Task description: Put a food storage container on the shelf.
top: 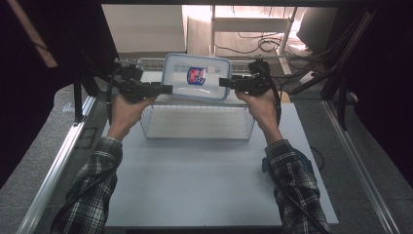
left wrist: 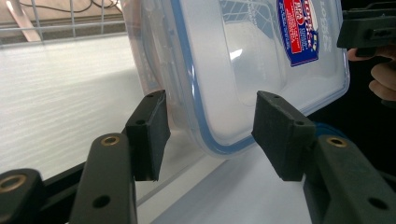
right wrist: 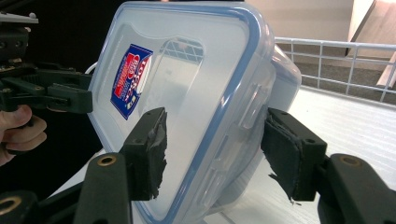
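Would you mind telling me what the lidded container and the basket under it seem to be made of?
The container looks like translucent plastic with a smooth, slightly glossy finish: the basket's wires show faintly through it, and light glints off the lid. Its blue rim strip may be a rubbery seal. The basket looks like thin metal wire, white or pale coated: an open grid of fine straight rods.
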